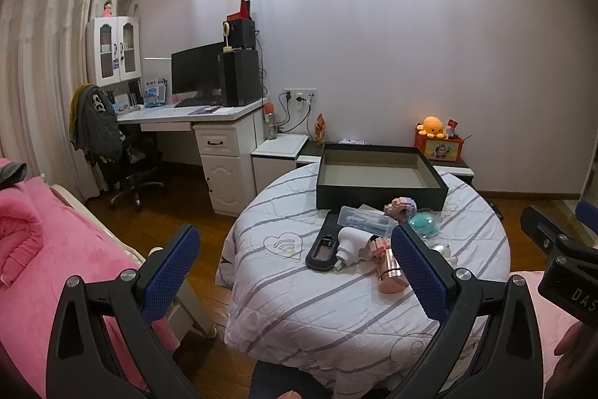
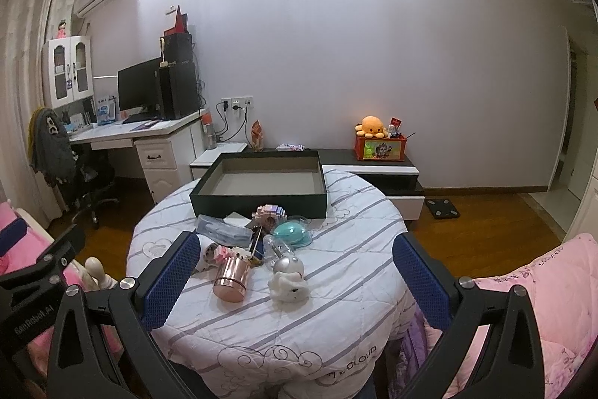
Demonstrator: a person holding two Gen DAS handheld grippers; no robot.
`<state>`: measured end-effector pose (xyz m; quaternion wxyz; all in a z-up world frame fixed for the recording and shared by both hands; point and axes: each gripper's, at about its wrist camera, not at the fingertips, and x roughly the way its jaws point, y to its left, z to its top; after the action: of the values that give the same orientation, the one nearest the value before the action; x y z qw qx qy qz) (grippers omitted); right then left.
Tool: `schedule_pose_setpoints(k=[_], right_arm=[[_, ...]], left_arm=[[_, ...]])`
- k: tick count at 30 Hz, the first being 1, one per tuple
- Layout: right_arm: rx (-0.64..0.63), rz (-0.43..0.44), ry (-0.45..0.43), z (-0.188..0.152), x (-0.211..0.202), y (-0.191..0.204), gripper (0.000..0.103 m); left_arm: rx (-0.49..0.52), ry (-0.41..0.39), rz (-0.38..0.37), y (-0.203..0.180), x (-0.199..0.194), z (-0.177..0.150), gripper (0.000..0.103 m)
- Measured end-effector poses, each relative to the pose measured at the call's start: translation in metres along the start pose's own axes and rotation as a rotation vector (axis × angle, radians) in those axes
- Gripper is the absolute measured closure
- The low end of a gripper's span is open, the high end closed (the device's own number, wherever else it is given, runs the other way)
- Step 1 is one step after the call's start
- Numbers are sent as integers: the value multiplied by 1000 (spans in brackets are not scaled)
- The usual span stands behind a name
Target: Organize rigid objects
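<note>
An empty dark green box stands at the far side of a round table covered with a striped cloth. In front of it lies a pile of items: a rose-gold cup on its side, a white toy figure, a teal dome, a pink block model, a white hair dryer, a black frame, and a clear case. My left gripper and right gripper are open and empty, held before the table's near edge.
A pink bed lies at the left and pink bedding at the right. A white desk with a monitor and an office chair stand at the back left. A low cabinet holds an orange plush.
</note>
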<state>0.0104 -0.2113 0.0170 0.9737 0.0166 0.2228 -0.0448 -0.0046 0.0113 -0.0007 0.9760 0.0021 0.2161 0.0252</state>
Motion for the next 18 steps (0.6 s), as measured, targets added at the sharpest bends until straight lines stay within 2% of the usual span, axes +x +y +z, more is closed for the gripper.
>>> schedule_pose_setpoints(k=[8, 18], right_arm=[[-5, 18, 97, -15, 53, -7, 0], [-14, 41, 266, -38, 133, -14, 0]], left_arm=[[-1, 101, 18, 11, 59, -20, 0], [33, 243, -13, 1, 144, -39, 0]])
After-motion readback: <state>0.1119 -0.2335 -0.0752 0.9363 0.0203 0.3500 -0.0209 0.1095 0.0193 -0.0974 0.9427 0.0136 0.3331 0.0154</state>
